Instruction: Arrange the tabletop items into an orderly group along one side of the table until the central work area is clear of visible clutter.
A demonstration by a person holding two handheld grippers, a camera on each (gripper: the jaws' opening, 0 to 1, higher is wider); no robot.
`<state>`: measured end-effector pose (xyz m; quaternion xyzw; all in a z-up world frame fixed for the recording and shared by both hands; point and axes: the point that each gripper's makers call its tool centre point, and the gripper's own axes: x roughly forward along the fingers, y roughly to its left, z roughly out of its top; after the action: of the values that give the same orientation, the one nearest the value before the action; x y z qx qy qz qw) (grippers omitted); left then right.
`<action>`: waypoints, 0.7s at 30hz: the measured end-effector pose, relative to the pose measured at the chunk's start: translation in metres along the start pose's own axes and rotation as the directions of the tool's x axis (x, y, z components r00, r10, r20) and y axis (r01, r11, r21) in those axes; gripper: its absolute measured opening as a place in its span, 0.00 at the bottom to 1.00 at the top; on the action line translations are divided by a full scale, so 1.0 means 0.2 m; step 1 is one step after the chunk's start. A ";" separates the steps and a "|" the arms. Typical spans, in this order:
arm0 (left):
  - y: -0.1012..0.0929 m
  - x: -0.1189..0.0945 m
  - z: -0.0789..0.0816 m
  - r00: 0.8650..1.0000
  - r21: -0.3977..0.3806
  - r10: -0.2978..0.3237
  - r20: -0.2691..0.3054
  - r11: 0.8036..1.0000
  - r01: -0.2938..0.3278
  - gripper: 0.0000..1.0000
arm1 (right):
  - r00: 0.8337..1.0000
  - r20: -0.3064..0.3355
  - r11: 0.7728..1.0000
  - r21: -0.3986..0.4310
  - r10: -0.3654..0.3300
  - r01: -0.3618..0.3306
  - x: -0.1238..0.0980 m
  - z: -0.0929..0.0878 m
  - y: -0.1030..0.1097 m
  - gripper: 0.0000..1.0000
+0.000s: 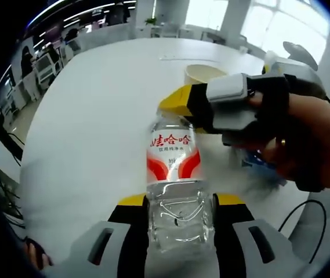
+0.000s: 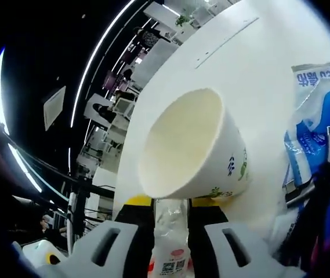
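A clear ribbed plastic bottle (image 1: 175, 191) with a red-and-white label is clamped between the left gripper (image 1: 179, 202) fingers, above the white worktop (image 1: 95, 116). Its neck is pinched between the right gripper (image 2: 170, 205) fingers. A cream paper cup (image 2: 188, 153) and a blue-white packet (image 2: 318, 124) are seen just beyond.
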<state>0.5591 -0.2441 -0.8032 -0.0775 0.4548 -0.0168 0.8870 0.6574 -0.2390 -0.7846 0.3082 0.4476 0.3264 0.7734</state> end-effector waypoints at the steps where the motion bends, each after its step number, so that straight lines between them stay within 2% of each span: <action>1: 0.00 0.00 0.00 1.000 0.000 0.000 0.006 1.000 0.000 0.40 | 1.000 0.001 1.000 -0.004 -0.001 0.001 0.00 0.00 0.00 0.17; 4: -0.01 -0.01 0.00 1.000 0.005 0.002 0.024 1.000 -0.002 0.40 | 1.000 0.012 1.000 -0.007 0.000 0.000 -0.01 0.00 0.01 0.16; 6: -0.01 -0.01 0.01 0.999 -0.031 0.004 0.044 1.000 -0.003 0.40 | 1.000 0.024 1.000 -0.014 0.010 -0.010 -0.02 0.00 0.02 0.09; 7: 0.02 -0.03 0.00 0.998 -0.068 0.028 0.048 0.997 -0.025 0.39 | 0.992 0.086 0.995 -0.042 0.093 -0.089 -0.05 0.08 0.10 0.00; 8: 0.00 -0.03 0.02 0.997 0.016 -0.004 0.082 1.000 0.003 0.39 | 0.998 0.055 0.999 -0.022 0.040 -0.039 -0.07 0.07 0.07 0.00; 9: 0.00 -0.04 0.00 0.998 -0.005 0.011 0.063 1.000 -0.010 0.39 | 0.998 0.042 0.997 -0.062 0.056 -0.053 -0.06 0.06 0.08 0.00; 10: 0.00 -0.05 0.01 0.996 0.000 0.029 0.084 1.000 -0.029 0.39 | 0.999 0.035 0.997 -0.064 0.036 -0.034 -0.06 0.06 0.06 0.00; 11: 0.00 -0.05 0.01 0.996 -0.002 0.021 0.081 1.000 -0.021 0.39 | 0.998 0.036 0.998 -0.027 0.049 -0.048 -0.07 0.07 0.05 0.00; 12: 0.00 -0.06 0.01 0.996 -0.027 0.031 0.081 0.999 -0.029 0.39 | 0.999 0.043 0.999 -0.010 0.034 -0.034 -0.08 0.06 0.03 0.00; 14: 0.00 -0.06 0.01 0.996 -0.017 0.033 0.080 0.999 -0.032 0.39 | 0.999 0.025 0.999 -0.024 0.023 -0.023 -0.09 0.03 -0.01 0.00; 16: 0.00 -0.05 0.01 0.996 -0.012 0.033 0.079 0.999 -0.032 0.39 | 0.999 0.025 1.000 0.001 0.023 -0.023 -0.10 0.02 -0.02 0.00; 17: 0.01 -0.05 0.01 0.996 -0.017 0.031 0.080 0.999 -0.030 0.39 | 1.000 0.017 1.000 -0.018 0.011 -0.011 -0.10 0.01 -0.03 0.00; 19: 0.02 -0.05 0.01 0.996 -0.031 0.026 0.082 0.999 -0.024 0.39 | 0.999 0.021 1.000 0.017 0.026 -0.027 -0.10 0.01 -0.02 0.00; 21: 0.02 -0.04 0.01 0.996 -0.032 0.025 0.083 0.999 -0.022 0.39 | 0.999 0.020 1.000 0.005 0.026 -0.026 -0.10 0.01 -0.01 0.00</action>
<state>0.5552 -0.2395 -0.7955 -0.0865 0.4187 0.0039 0.9040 0.6520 -0.2565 -0.7760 0.3192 0.4365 0.3321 0.7729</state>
